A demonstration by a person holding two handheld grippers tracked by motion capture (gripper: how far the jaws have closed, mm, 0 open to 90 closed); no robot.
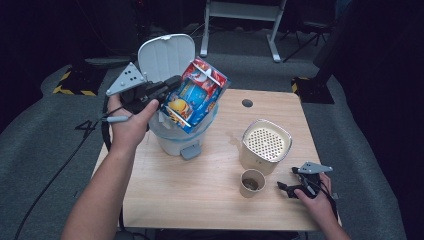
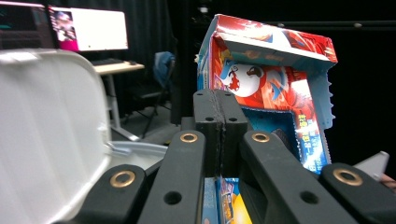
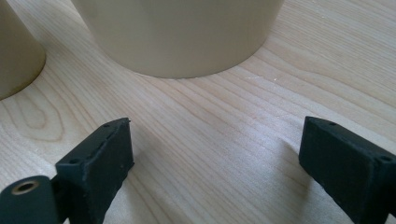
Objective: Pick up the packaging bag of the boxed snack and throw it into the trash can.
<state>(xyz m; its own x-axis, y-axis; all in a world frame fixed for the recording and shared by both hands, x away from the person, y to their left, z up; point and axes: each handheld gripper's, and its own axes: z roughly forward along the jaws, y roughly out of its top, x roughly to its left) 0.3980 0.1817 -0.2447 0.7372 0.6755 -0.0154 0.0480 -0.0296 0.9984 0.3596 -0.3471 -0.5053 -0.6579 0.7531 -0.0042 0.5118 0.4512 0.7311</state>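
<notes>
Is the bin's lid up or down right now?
Up. The white lid stands raised behind the bin, and the left gripper holds the colourful carton tilted over the open mouth.

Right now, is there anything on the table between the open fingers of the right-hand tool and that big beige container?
Nothing: in the right gripper view, bare wood table runs from the right gripper to the beige container.

This looks like a lab or test room, not a home. A small wooden table stands alone on grey carpet. Black curtains hang all around. Yellow and black warning tape marks the floor. A desk with bright computer screens and an office chair sit farther back.
</notes>
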